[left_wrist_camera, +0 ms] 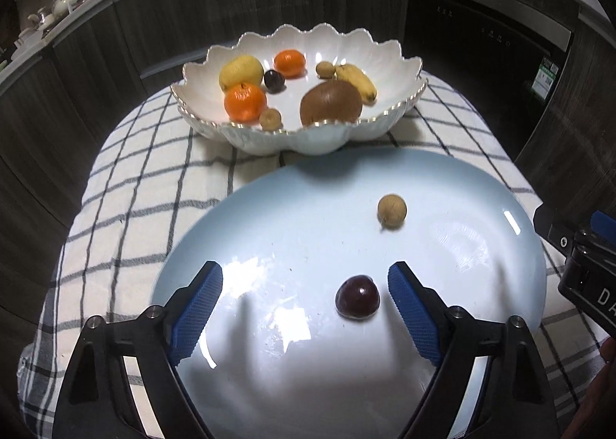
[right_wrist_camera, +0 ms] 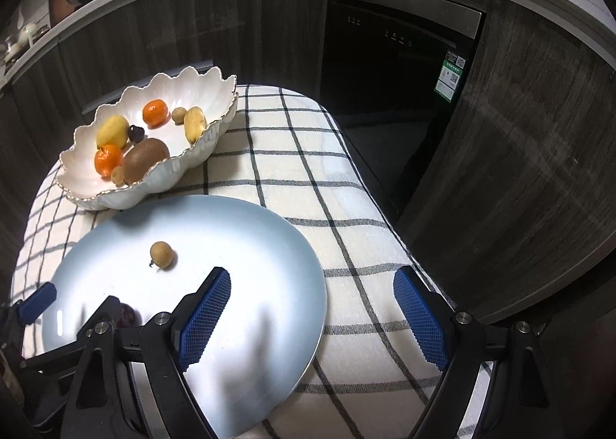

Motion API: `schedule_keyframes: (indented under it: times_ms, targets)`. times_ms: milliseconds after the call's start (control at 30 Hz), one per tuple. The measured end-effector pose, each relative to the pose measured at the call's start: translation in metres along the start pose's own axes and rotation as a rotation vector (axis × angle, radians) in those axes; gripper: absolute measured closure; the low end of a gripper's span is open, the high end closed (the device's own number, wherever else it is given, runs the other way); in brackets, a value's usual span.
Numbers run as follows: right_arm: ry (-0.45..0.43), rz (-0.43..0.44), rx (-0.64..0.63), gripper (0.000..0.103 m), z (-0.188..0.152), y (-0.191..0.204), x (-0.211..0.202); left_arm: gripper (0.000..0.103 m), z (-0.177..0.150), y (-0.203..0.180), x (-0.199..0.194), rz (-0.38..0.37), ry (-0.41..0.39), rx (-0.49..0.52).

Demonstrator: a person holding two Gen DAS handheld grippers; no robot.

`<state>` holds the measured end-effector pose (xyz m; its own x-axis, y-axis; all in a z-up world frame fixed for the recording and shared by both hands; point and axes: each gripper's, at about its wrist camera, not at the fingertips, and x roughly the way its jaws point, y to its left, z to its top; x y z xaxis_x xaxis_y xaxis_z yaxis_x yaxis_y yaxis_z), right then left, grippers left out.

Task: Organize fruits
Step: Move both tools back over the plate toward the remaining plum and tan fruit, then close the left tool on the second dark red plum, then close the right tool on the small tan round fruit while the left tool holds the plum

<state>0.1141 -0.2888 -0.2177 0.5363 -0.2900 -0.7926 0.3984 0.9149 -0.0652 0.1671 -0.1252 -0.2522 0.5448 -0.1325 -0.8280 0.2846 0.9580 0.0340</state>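
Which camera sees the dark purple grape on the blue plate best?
The left wrist view: the grape lies whole on the plate. The right wrist view shows just a sliver behind the left gripper's finger.

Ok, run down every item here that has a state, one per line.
left gripper: open, dark grape between its fingers, untouched
right gripper: open, nothing between its fingers
dark grape: lying loose on the blue plate
longan: lying loose on the blue plate
blue plate: flat on the cloth
white bowl: upright, holding fruit
dishwasher door: shut
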Motion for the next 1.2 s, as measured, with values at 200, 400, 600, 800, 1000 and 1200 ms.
schedule_keyframes:
  times_ms: [200,400,600,800,1000,1200]
  targets:
    - [0.007,0.008,0.016,0.016,-0.004,-0.005,0.008,0.027,-0.007,-0.007,0.011,-0.015,0.027,0.006]
    - [0.016,0.018,0.019,0.016,-0.004,-0.007,0.013,0.047,-0.010,-0.014,0.019,-0.048,0.056,0.006]
    - [0.022,0.031,0.020,0.016,-0.003,-0.008,0.014,0.062,-0.008,-0.021,0.022,-0.072,0.060,0.022]
    - [0.023,0.033,0.025,0.015,-0.001,-0.008,0.015,0.075,-0.006,-0.023,0.022,-0.089,0.061,0.032]
    - [0.017,0.052,0.007,0.015,0.004,0.002,0.016,0.076,-0.005,-0.015,0.021,-0.088,0.059,0.019]
    - [0.014,0.080,-0.027,0.016,0.010,0.022,0.019,0.076,0.000,0.010,0.014,-0.061,0.038,-0.020]
